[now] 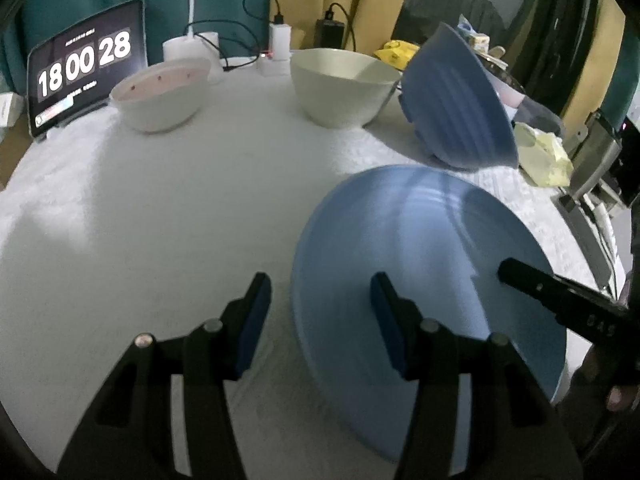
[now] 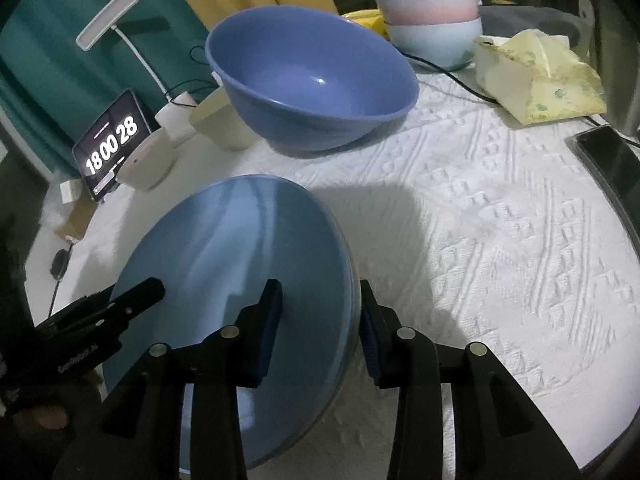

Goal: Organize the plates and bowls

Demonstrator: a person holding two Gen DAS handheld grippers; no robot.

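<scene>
Plate: light blue, tilted on edge at lower centre of the right wrist view, above the white textured tabletop.
Right gripper: fingers straddled the plate's rim, one pad on its face, one behind; a grip on the plate.
Left gripper: fingers stood half apart; one pad before the plate's face, the other over bare cloth, nothing pinched.
Blue bowl: upper centre, tilted.
Cream bowl: upper centre of left view.
White bowl: upper left, beside the clock tablet.
Stacked bowls: upper right.
</scene>
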